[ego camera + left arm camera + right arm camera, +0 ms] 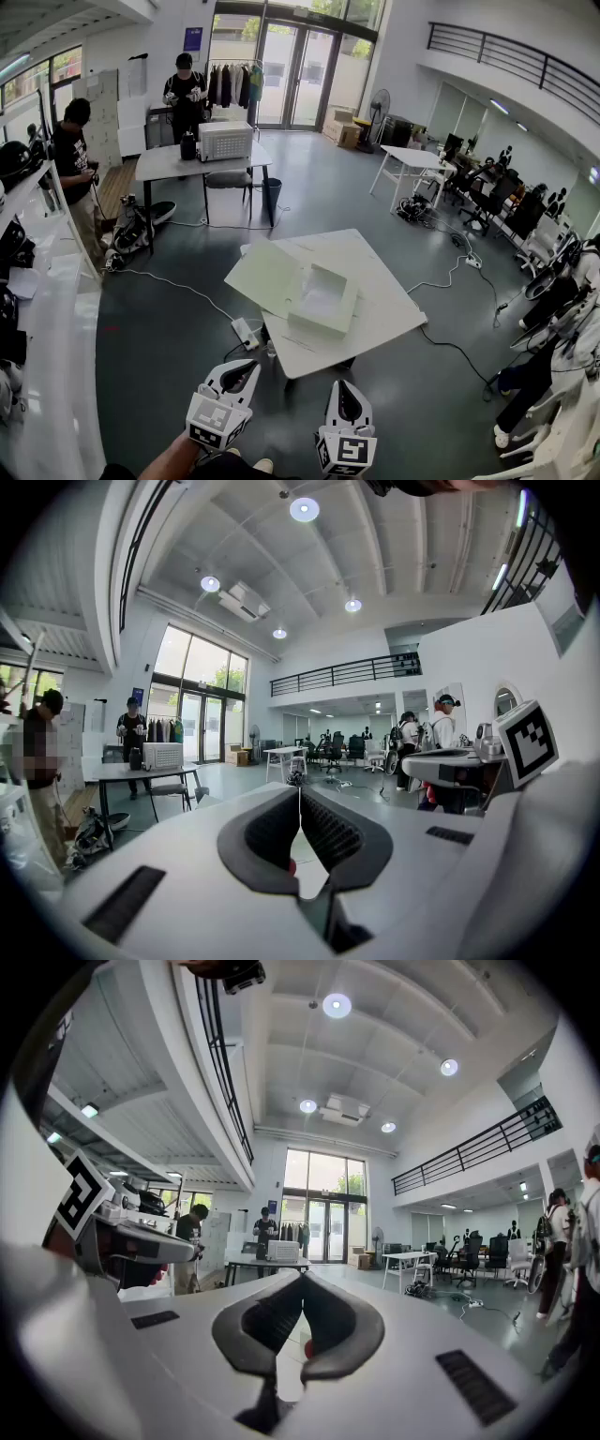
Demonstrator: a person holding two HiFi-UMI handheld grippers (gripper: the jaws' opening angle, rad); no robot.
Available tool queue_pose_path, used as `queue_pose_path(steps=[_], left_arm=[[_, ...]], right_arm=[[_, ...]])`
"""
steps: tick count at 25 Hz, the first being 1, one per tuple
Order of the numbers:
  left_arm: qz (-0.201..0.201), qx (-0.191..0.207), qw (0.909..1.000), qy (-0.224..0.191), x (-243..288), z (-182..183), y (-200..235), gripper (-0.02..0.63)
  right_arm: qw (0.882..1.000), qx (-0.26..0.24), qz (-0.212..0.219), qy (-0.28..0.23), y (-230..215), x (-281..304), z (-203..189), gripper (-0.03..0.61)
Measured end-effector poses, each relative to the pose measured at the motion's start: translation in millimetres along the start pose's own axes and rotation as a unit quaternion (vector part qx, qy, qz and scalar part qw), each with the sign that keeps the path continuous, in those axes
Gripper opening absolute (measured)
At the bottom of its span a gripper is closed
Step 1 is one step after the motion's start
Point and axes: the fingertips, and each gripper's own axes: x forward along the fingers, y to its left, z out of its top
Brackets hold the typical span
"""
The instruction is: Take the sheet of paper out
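Note:
A shallow white box (323, 300) lies open on the white table (375, 328) ahead of me. A flat white panel (265, 277) spreads from its left side. The inside of the box looks white, and I cannot make out a separate sheet of paper. Both grippers are held low in front of me, well short of the table. My left gripper (247, 368) is shut with nothing in it, its tips meeting in the left gripper view (300, 794). My right gripper (343, 389) is also shut and holds nothing, tips together in the right gripper view (302, 1283).
A power strip (244, 332) and its cable lie on the dark floor by the table's near left corner. A white shelf (42, 309) runs along the left. Two people stand by a far table (187, 161). Chairs and seated people fill the right side.

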Motion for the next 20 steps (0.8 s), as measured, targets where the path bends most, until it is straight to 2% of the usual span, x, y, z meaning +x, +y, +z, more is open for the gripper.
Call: queue_pose_path(steps=[13, 20], left_arm=[[0.020, 0.001, 0.9998, 0.006, -6, -6, 11, 0.025], [0.029, 0.002, 0.9996, 0.004, 9, -4, 38, 0.025]], right_arm=[[1.000, 0.003, 0.019, 0.005, 11, 11, -10, 0.015], [1.000, -0.002, 0.022, -0.001, 16, 40, -5, 0.015]])
